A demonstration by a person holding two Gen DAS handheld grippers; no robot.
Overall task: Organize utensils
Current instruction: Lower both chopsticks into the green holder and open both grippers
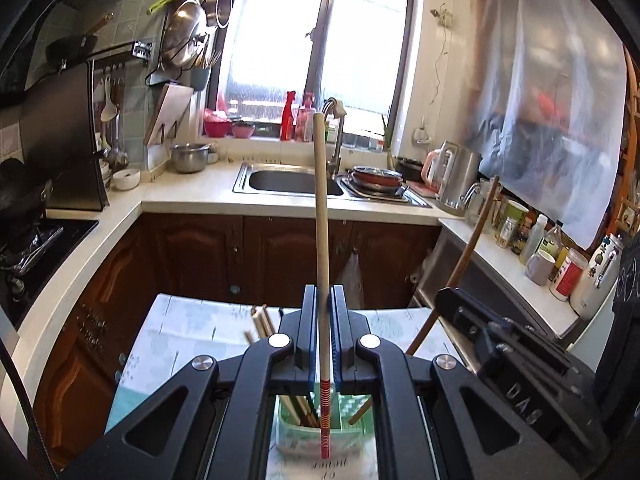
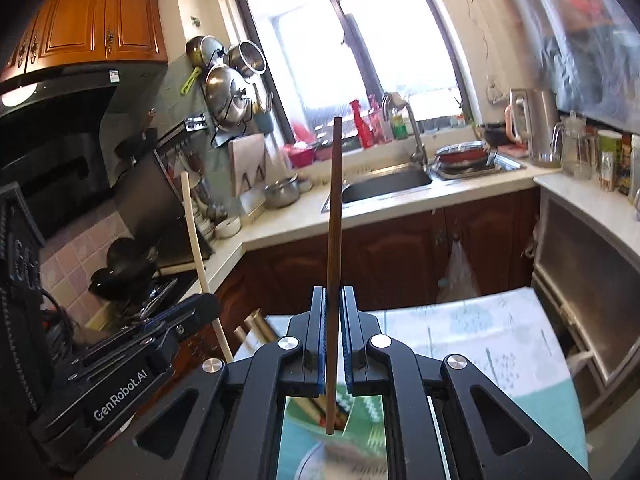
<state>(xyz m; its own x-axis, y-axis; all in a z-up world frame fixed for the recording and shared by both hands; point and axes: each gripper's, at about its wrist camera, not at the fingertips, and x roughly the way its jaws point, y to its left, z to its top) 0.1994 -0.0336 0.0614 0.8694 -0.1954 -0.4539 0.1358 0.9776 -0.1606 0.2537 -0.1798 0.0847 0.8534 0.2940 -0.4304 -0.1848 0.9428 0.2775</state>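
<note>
Kitchen behind; left gripper (image 1: 323, 300) pinches pale chopstick (image 1: 321, 208), right gripper (image 2: 334, 300) dark chopstick (image 2: 334, 240).

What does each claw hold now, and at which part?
The left claw grips a pale chopstick on its lower half, just above the red-striped end. The right claw grips a dark brown chopstick on its lower half.
</note>
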